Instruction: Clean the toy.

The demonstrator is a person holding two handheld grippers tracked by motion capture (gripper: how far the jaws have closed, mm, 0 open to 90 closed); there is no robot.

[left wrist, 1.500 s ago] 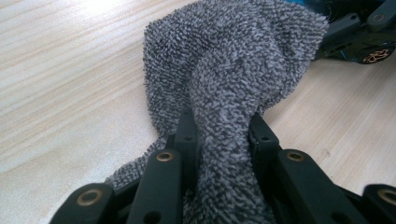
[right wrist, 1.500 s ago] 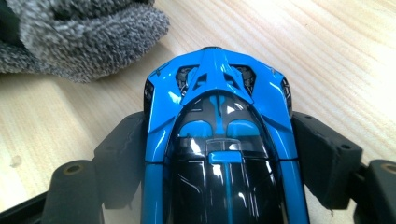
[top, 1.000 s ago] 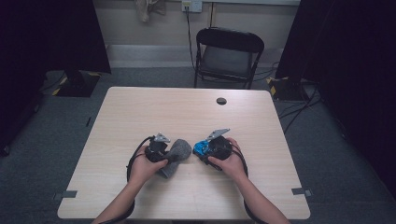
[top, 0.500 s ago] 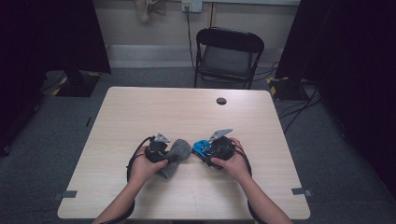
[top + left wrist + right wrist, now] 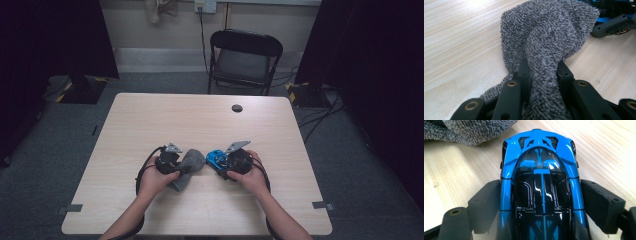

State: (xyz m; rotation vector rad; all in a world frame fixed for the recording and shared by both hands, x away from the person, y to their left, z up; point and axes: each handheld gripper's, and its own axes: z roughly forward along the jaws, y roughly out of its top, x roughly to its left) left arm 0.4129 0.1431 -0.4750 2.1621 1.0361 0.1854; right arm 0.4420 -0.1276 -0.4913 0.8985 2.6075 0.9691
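Observation:
A grey terry cloth (image 5: 193, 160) lies bunched on the table (image 5: 200, 120) in front of the person. My left gripper (image 5: 185, 168) is shut on it; in the left gripper view both jaws pinch a fold of the cloth (image 5: 549, 27) at my left gripper (image 5: 543, 68). Just right of it, a blue and black toy car (image 5: 216, 158) sits between the jaws of my right gripper (image 5: 216, 163). The jaws have just been closing, and in the right gripper view both pads of my right gripper (image 5: 540, 195) touch the sides of the car (image 5: 539, 152). The cloth's edge (image 5: 474, 130) lies just beyond the car's nose.
A small black round object (image 5: 237, 108) rests near the table's far edge. A black folding chair (image 5: 245, 55) stands behind the table. Both hands work near the front edge, with bare wood around them.

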